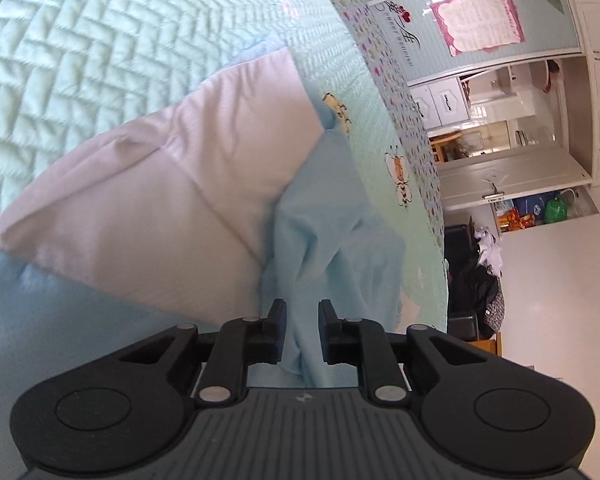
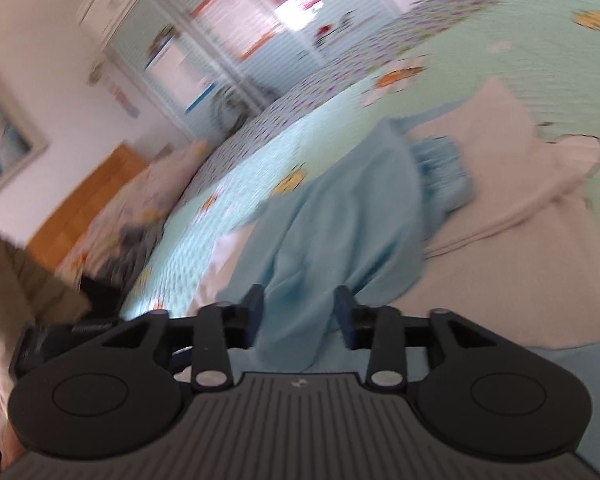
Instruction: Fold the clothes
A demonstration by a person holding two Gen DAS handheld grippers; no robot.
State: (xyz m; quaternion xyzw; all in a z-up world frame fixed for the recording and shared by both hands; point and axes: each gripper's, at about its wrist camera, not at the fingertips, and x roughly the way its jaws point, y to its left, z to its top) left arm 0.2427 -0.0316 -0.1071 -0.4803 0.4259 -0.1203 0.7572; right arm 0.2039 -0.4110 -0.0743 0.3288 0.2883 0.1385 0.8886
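Blue garment (image 1: 320,236) on quilted bed (image 1: 100,80), loose between part-open left gripper (image 1: 302,312) and wider right gripper (image 2: 299,300).

The left gripper (image 1: 302,330) is pitched downward with its jaws parted by a narrow gap. The right gripper (image 2: 299,312) is likewise angled downward, its jaws set wider apart; neither pair is seen pressed closed.
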